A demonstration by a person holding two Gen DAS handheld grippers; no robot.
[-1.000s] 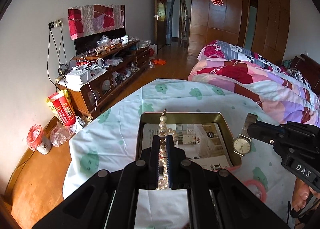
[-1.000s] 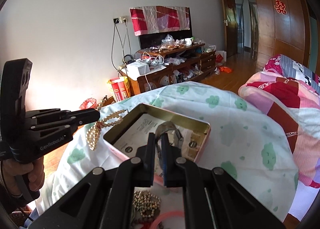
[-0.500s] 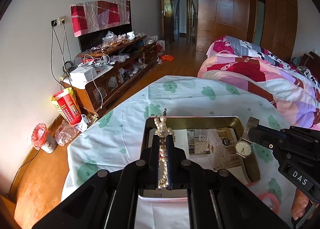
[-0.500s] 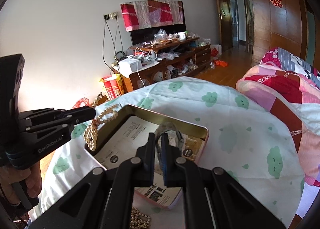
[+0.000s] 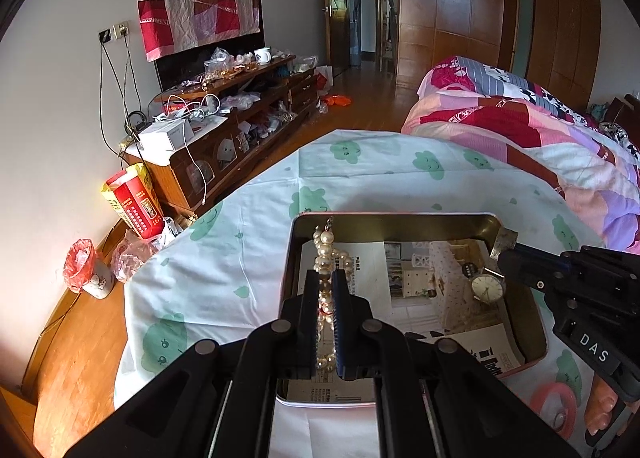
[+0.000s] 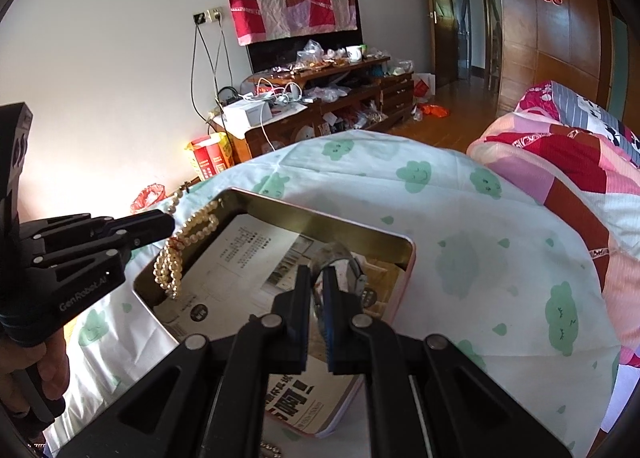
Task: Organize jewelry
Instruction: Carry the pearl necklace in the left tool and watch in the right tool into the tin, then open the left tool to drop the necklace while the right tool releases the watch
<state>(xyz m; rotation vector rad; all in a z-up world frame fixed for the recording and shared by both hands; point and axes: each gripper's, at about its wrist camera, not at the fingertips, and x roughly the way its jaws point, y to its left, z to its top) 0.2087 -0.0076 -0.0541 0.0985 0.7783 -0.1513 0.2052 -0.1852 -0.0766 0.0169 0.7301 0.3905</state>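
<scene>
An open metal tin lined with printed paper lies on the cloud-print cloth; it also shows in the right wrist view. My left gripper is shut on a pearl necklace that hangs over the tin's left part; the right wrist view shows the necklace dangling from the left gripper. My right gripper is shut on a wristwatch above the tin's right side. The left wrist view shows the watch dangling from the right gripper.
A pink ring-shaped item lies on the cloth right of the tin. A bed with a patchwork quilt stands at the right. A cluttered wooden cabinet lines the left wall. A wooden floor lies below the table's left edge.
Both grippers have moved forward over the tin. The pearl necklace and the watch now hang inside its rim, lower than before.
</scene>
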